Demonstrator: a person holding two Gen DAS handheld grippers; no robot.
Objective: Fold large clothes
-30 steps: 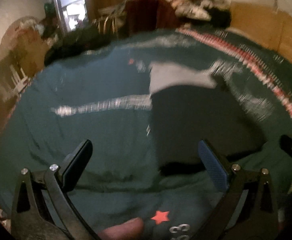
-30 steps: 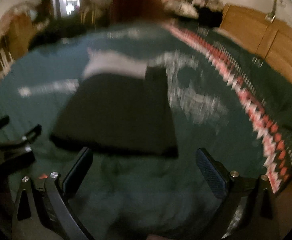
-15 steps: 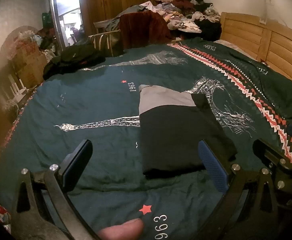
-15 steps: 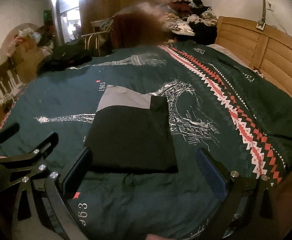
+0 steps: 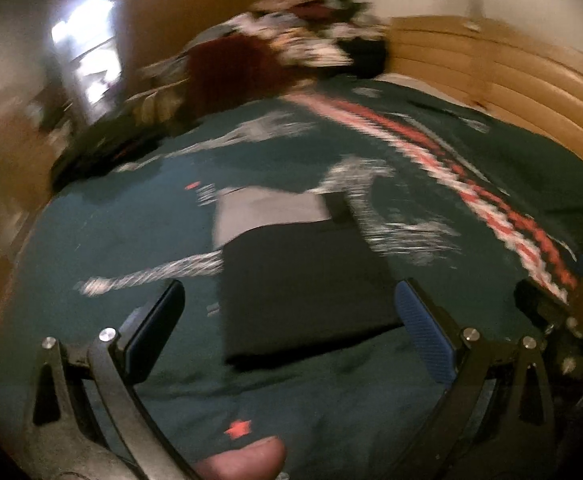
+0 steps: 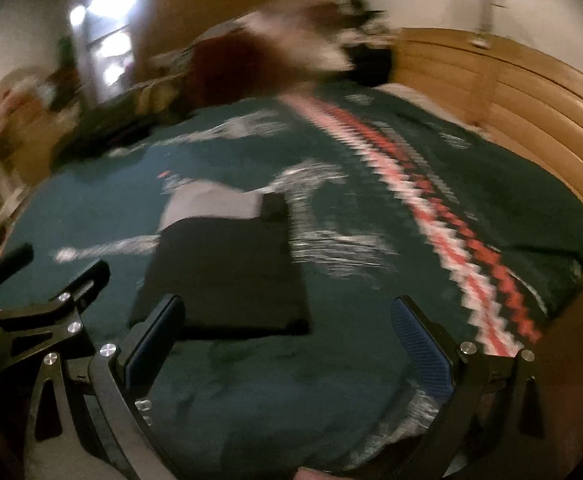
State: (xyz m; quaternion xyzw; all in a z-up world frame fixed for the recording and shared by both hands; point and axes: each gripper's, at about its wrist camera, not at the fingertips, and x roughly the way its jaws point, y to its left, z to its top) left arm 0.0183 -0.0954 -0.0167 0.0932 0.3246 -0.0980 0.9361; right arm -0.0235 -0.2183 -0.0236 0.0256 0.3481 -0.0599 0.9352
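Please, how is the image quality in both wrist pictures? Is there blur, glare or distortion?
Left wrist view: motion blur smears the bedspread print and the clothes pile; the doorway light is blown out. Right wrist view: similar blur, the folded black garment has soft edges; the headboard curves from fisheye distortion. Both gripper frames stay sharp.

A dark green bedspread with a red-and-white zigzag stripe covers the bed. A wooden headboard stands at two o'clock. A blurred doorway glows at eleven.
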